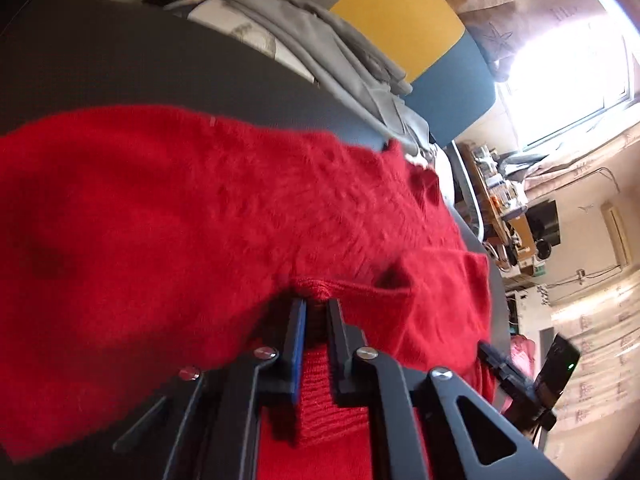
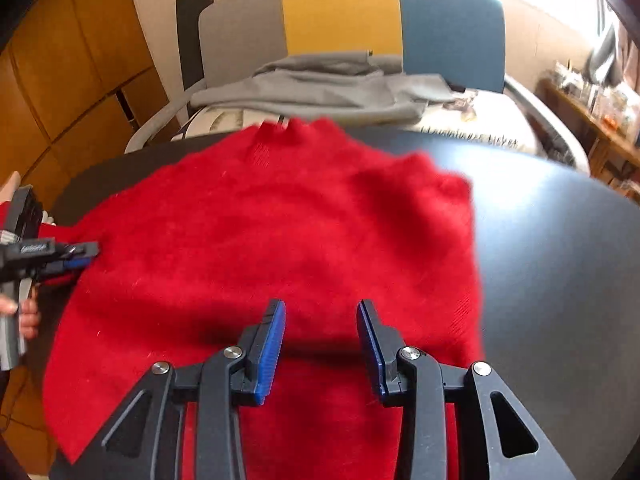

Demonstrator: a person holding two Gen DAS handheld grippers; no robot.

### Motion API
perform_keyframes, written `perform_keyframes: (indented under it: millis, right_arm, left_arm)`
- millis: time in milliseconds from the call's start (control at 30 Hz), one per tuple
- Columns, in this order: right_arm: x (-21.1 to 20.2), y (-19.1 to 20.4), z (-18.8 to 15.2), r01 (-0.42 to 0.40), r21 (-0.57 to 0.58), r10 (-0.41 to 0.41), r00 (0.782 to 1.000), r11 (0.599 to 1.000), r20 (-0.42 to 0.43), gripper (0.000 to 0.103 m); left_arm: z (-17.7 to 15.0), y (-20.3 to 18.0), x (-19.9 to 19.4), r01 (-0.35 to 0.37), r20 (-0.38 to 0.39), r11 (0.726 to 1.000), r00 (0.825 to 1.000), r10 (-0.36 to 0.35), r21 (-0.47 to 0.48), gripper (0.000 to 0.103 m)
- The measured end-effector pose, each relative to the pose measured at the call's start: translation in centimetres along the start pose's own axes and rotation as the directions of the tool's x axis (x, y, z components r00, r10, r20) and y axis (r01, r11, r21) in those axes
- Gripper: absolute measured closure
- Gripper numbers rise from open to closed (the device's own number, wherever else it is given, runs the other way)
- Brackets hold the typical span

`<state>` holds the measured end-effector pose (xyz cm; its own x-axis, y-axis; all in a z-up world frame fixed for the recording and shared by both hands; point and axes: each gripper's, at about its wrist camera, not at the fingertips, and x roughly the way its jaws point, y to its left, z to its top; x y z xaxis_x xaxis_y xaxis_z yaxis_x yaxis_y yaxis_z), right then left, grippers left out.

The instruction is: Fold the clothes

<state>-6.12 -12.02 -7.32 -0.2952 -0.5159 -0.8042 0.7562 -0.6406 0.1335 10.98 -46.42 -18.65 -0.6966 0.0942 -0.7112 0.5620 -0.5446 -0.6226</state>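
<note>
A fuzzy red sweater (image 2: 272, 232) lies spread on the dark round table (image 2: 560, 248), collar toward the far edge. My right gripper (image 2: 321, 312) is open and empty, just above the sweater's near part. My left gripper (image 1: 317, 304) is shut on the sweater's ribbed sleeve cuff (image 1: 320, 312); the sweater (image 1: 200, 200) fills that view. In the right wrist view the left gripper (image 2: 86, 254) sits at the sweater's left edge, with the sleeve in its jaws.
A chair with a grey, yellow and blue back (image 2: 344, 12) stands behind the table with grey clothes (image 2: 320, 88) piled on its seat. Wooden cabinets (image 2: 72, 72) are at the left. A cluttered shelf (image 2: 600, 112) is at the right.
</note>
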Motion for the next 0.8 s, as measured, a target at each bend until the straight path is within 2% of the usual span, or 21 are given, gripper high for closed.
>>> perform_keyframes:
  millis: [133,267,333,367,400,467,533,600,667,767,800]
  right_arm:
    - [2.2,0.3,-1.3,0.031,0.057,-0.029,0.999,0.998,-0.033,0.064]
    - [1.9,1.5,-2.5,0.06,0.014,-0.061,0.998,0.998,0.011,0.061]
    - [1.7,1.7,-2.9,0.064,-0.009,-0.063,0.997,0.998,0.036,0.061]
    - [1.6,1.5,-2.9,0.051,0.0,-0.051,0.998,0.999,0.038,0.06]
    - [1.4,1.0,-2.6,0.02,0.022,-0.021,0.999,1.0,0.033,0.059]
    - [0.6,-0.1,-1.8,-0.051,0.075,0.049,0.998,0.996,0.031,0.057]
    - [-0.6,-1.3,-0.6,-0.094,0.111,0.087,0.994,0.989,0.069,0.057]
    - [-1.7,-2.5,0.9,-0.121,0.132,0.106,0.988,0.984,0.117,0.057]
    - [-1.5,-3.2,2.5,-0.123,0.125,0.108,0.986,0.984,0.125,0.057]
    - [-0.9,-4.2,5.0,-0.129,0.117,0.114,0.985,0.985,0.131,0.057]
    - [0.0,-4.7,5.9,-0.138,0.12,0.124,0.985,0.983,0.118,0.057]
  left_arm:
    - [0.8,-0.5,-2.0,-0.025,0.099,1.0,0.995,0.023,0.015,0.097]
    - [0.4,0.4,-1.4,-0.172,0.071,0.984,0.983,0.168,0.052,0.095]
    - [0.2,0.5,-1.5,-0.22,0.066,0.975,0.974,0.217,0.043,0.095]
    - [0.1,0.5,-1.6,-0.242,0.066,0.97,0.969,0.239,0.037,0.09]
    - [0.2,0.5,-2.8,-0.225,0.105,0.974,0.969,0.223,0.004,0.083]
    - [0.2,0.0,-4.5,-0.191,0.172,0.981,0.966,0.191,-0.018,0.082]
    - [0.0,-1.7,-5.4,-0.115,0.209,0.993,0.972,0.108,0.023,0.08]
    - [-0.2,-4.2,-4.4,-0.099,0.184,0.987,0.98,0.075,0.123,0.079]
    - [-0.7,-6.8,-2.9,-0.093,0.155,0.968,0.986,0.058,0.234,0.079]
    - [-1.5,-9.4,0.3,-0.114,0.104,0.931,0.991,0.082,0.346,0.079]
    - [-1.6,-9.4,1.3,-0.131,0.093,0.926,0.99,0.105,0.353,0.079]
